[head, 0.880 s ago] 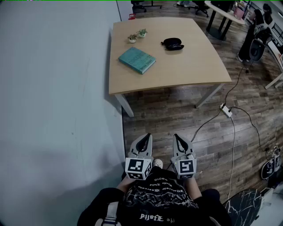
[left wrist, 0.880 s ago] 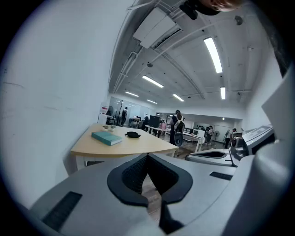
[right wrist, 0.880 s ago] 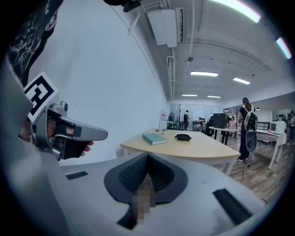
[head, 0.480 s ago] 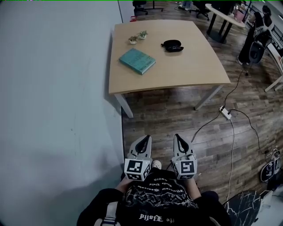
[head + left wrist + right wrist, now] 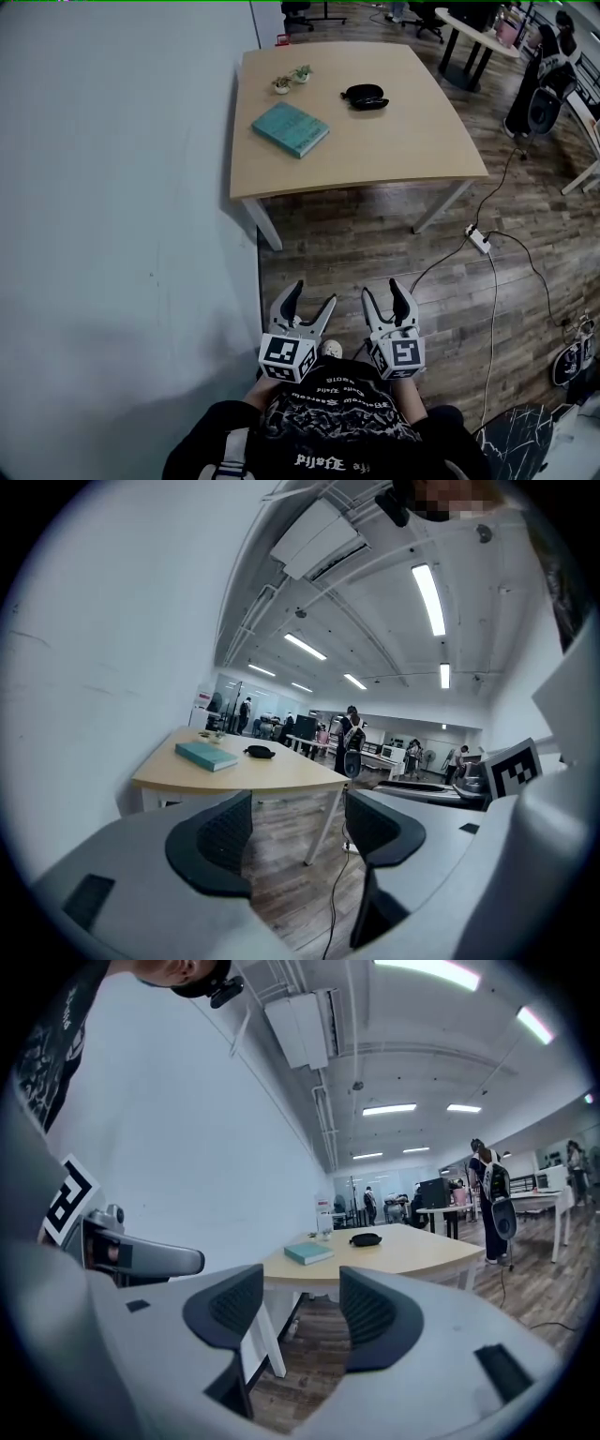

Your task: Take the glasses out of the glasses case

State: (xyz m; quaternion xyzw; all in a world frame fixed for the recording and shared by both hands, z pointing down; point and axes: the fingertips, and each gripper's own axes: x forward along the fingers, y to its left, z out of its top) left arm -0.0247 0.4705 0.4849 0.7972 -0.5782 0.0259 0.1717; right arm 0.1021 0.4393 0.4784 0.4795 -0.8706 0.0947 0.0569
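Distance is what matters now: the glasses case point(image 5: 366, 96) lies on the far half of the table point(image 5: 375, 159), while both your grippers hang close to your body, well short of the table's near edge with open floor between. Your left gripper point(image 5: 313, 293) has its jaws spread wide with nothing between them, and your right gripper point(image 5: 384, 291) likewise stands wide and empty. The case sits to the right of the teal book point(image 5: 291, 128) on the table, and its long axis runs roughly side to side across the tabletop, so it shows you its broad flank. It lies almost straight ahead of your right gripper and a little right of your left, so the right looks the nearer. The case is too small here to tell whether its lid is shut. No glasses show on the table. You will likely need to step up to the table before either gripper can reach.
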